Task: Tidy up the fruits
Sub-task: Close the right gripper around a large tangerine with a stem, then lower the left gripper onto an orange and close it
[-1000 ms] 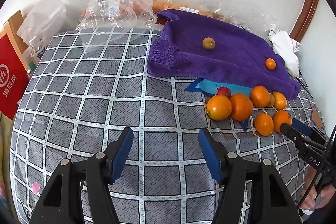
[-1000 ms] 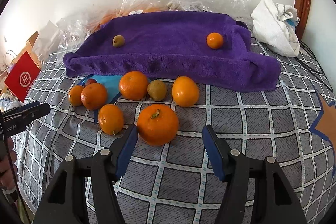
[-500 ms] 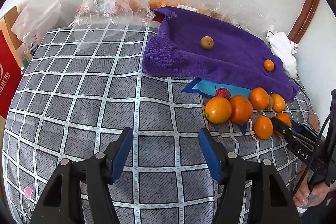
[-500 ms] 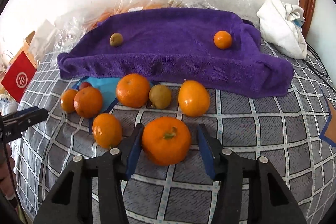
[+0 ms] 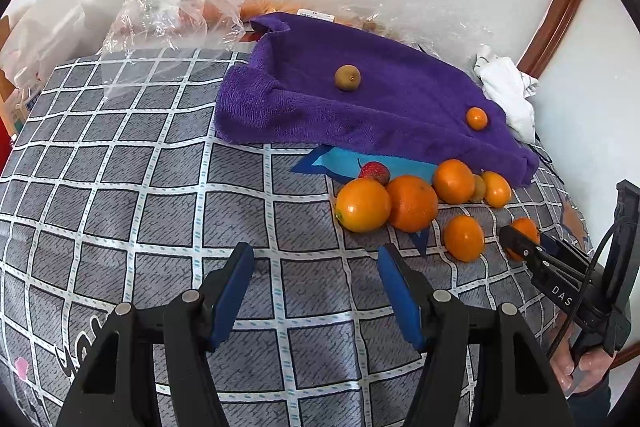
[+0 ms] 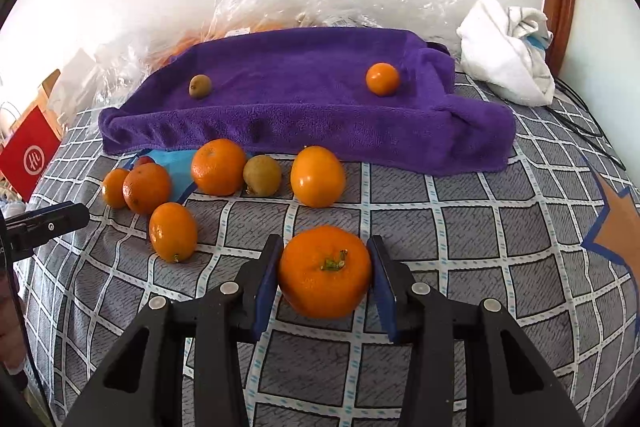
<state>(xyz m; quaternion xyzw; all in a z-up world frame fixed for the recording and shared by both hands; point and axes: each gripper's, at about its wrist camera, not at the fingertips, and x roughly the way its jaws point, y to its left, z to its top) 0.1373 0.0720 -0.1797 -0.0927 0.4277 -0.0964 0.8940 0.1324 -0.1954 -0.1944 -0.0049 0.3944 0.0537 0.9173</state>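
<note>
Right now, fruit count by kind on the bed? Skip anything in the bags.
Oranges: 7, counting the orange in the right tongs
Kiwis: 2
Strawberry: 1
Total: 10
</note>
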